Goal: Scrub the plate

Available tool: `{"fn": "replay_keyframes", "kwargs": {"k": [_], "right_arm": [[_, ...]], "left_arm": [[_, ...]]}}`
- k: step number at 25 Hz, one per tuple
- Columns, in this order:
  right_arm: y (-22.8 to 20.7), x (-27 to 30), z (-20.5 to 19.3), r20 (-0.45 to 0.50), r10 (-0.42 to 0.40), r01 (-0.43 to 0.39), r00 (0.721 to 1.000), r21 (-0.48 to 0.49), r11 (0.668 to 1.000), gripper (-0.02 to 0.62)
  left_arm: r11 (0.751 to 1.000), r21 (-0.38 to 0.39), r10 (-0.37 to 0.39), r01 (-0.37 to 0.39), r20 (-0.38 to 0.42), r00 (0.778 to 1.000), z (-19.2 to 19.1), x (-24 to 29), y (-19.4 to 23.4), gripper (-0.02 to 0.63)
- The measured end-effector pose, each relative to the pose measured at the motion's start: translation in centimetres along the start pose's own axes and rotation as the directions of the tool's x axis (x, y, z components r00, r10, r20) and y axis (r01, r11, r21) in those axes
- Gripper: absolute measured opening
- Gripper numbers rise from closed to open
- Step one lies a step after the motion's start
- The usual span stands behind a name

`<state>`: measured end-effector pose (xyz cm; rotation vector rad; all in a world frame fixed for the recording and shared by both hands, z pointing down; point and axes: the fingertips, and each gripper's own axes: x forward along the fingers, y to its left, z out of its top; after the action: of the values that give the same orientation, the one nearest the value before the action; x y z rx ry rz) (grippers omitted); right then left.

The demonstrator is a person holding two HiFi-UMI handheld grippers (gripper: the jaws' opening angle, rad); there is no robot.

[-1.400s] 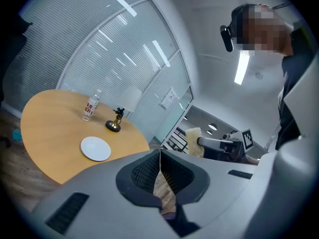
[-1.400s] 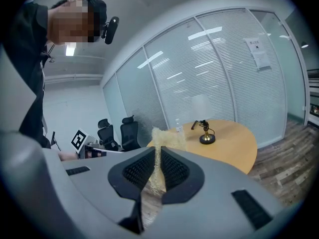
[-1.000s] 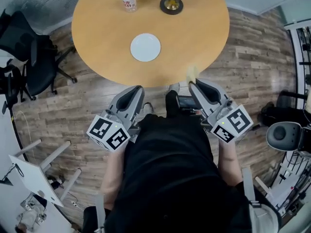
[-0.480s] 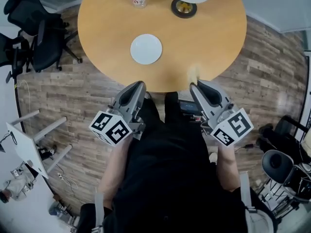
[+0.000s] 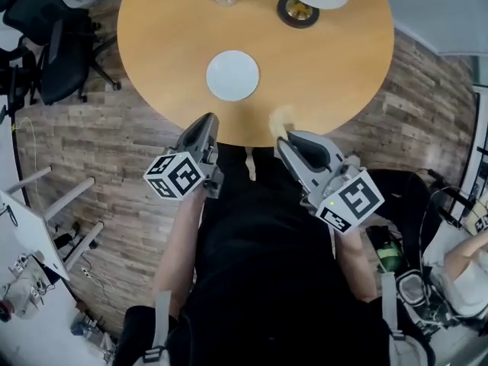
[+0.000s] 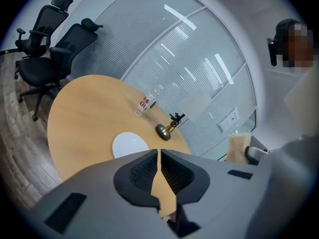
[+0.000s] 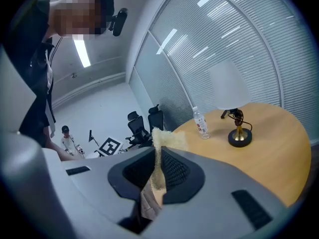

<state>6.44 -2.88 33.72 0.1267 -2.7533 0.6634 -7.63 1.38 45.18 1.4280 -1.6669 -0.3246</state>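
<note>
Holding my left hand-held gripper at the near edge of the round wooden tabletop, I have its jaws pressed together with nothing between them. The white plate lies flat on the tabletop just beyond that gripper's tip. Further right, my right hand-held gripper is clamped on a tan sponge, which sticks out over the tabletop's edge, apart from the plate.

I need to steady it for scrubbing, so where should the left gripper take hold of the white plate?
Probably its near-left rim, coming in low from your side: the plate lies flat, so only its thin rim offers the jaws purchase.
</note>
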Motion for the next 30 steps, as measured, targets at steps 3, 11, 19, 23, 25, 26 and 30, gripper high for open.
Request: {"fn": "replay_keyframes", "kwargs": {"k": [3,11,19,23,25,26,30], "right_arm": [[0.5,1.0,0.4,-0.015,-0.021,0.021,1.0,-0.007,1.0,0.037],[0.5,3.1,0.4,-0.051,-0.141,0.143,0.989,0.026,0.989,0.037],[0.4,5.2,0.2,-0.065,-0.227,0.231,0.972,0.073,0.97,0.037],[0.5,6.2,-0.2,-0.079,-0.239,0.245,0.968,0.091,0.965,0.037],[0.7,6.7,-0.2,-0.082,-0.242,0.249,0.967,0.095,0.964,0.037],[0.9,6.9,-0.2,-0.083,-0.245,0.252,0.966,0.096,0.963,0.037],[0.8,7.4,-0.1,-0.083,-0.249,0.257,0.965,0.102,0.961,0.037]], "left_arm": [[0.999,-0.031,0.02,-0.021,-0.043,0.999,-0.7,1.7,3.1,0.015],[0.983,-0.178,0.009,-0.045,-0.197,0.98,-3.6,6.7,9.5,0.088],[0.961,-0.274,-0.037,-0.031,-0.242,0.969,-5.2,9.3,11.9,0.107],[0.951,-0.31,-0.057,-0.014,-0.218,0.974,-4.6,10.2,12.3,0.107],[0.946,-0.324,-0.072,-0.003,-0.22,0.973,-4.3,10.4,12.3,0.107],[0.943,-0.331,-0.078,-0.001,-0.224,0.971,-4.3,10.3,12.2,0.107],[0.935,-0.355,-0.077,-0.016,-0.246,0.966,-4.2,10.7,12.2,0.107]]}}
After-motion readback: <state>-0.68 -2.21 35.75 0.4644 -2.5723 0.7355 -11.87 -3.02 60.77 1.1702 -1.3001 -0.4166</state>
